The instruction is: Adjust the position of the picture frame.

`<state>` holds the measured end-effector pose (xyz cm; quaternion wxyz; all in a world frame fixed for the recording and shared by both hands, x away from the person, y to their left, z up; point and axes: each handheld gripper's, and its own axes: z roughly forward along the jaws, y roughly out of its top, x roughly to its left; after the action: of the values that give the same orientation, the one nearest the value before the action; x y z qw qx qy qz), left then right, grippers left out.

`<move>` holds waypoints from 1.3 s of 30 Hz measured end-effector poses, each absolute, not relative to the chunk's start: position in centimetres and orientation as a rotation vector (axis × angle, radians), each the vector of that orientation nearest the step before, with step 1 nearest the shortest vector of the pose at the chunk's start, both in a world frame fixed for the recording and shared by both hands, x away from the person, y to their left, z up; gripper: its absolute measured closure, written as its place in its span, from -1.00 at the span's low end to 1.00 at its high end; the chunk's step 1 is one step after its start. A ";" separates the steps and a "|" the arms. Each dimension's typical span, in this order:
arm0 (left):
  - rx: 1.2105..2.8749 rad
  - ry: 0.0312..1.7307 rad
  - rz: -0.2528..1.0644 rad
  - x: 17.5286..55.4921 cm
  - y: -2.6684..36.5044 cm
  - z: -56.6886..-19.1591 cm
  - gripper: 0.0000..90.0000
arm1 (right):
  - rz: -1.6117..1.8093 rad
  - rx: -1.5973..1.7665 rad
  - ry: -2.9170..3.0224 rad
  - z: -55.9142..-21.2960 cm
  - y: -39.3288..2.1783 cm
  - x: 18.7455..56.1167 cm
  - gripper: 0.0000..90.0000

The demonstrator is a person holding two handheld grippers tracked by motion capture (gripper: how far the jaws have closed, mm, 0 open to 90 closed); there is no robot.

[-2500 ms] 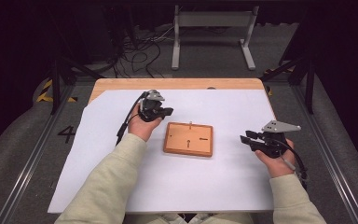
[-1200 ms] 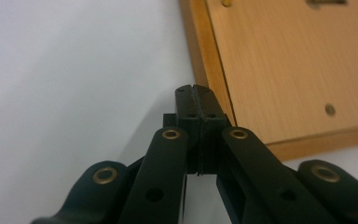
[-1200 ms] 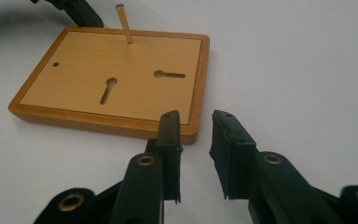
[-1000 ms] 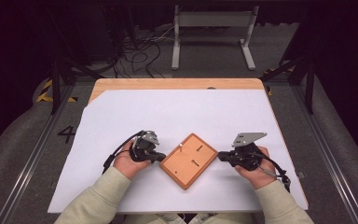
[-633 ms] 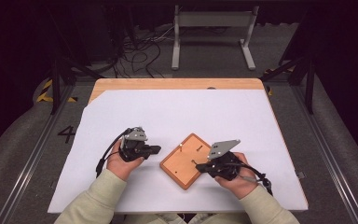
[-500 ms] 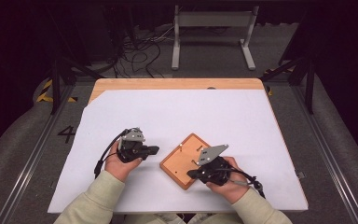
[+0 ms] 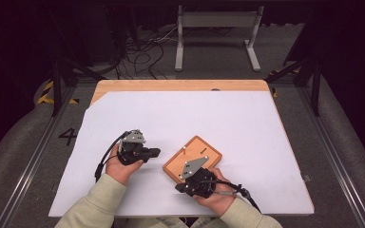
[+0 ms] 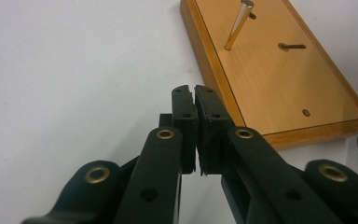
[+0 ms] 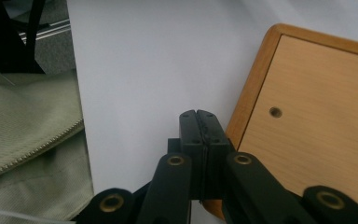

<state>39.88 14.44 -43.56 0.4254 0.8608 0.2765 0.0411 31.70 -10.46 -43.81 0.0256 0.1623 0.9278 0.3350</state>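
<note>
Two matte black hand-held grippers, left (image 8: pixel 195 93) and right (image 9: pixel 199 116), pressed together, flank a smooth rectangular wooden board (image 7: pixel 192 158).

Wooden board (image 7: pixel 193 159): one, lying on the white sheet
Metal pin (image 8: pixel 238 24): one, standing tilted in the board
Hand-held grippers: two, left hand-held gripper (image 7: pixel 155 152) and right hand-held gripper (image 7: pixel 178 188)
Table (image 7: pixel 180 85): one
White sheet (image 7: pixel 185 118): one

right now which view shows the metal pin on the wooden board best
The left gripper view: the pin stands large and sharp on the wooden board. The high view shows it as a tiny speck; the right gripper view catches just a pinless board corner.
</note>
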 end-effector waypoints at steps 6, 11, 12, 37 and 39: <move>2.149 0.698 0.094 39.9 14.5 -43.5 0.92 | 0.990 0.472 2.880 -44.0 -10.2 31.5 1.00; 2.154 0.693 0.086 40.1 14.4 -43.6 0.90 | 0.892 0.531 2.819 -43.7 -12.3 32.4 1.00; 2.157 0.693 0.082 40.1 14.4 -43.6 0.90 | 0.880 0.564 2.806 -43.7 -13.0 32.7 1.00; 2.128 0.725 0.136 40.1 15.3 -43.4 0.87 | 0.787 1.148 2.460 -41.5 -23.0 43.4 1.00; 2.127 0.730 0.133 40.0 15.3 -43.4 0.87 | 0.755 1.195 2.466 -42.0 -23.0 44.5 1.00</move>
<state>40.00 15.35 -43.38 0.4300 0.8525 0.2925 0.0534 44.54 -22.99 -41.95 0.1492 0.4158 0.8578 0.2625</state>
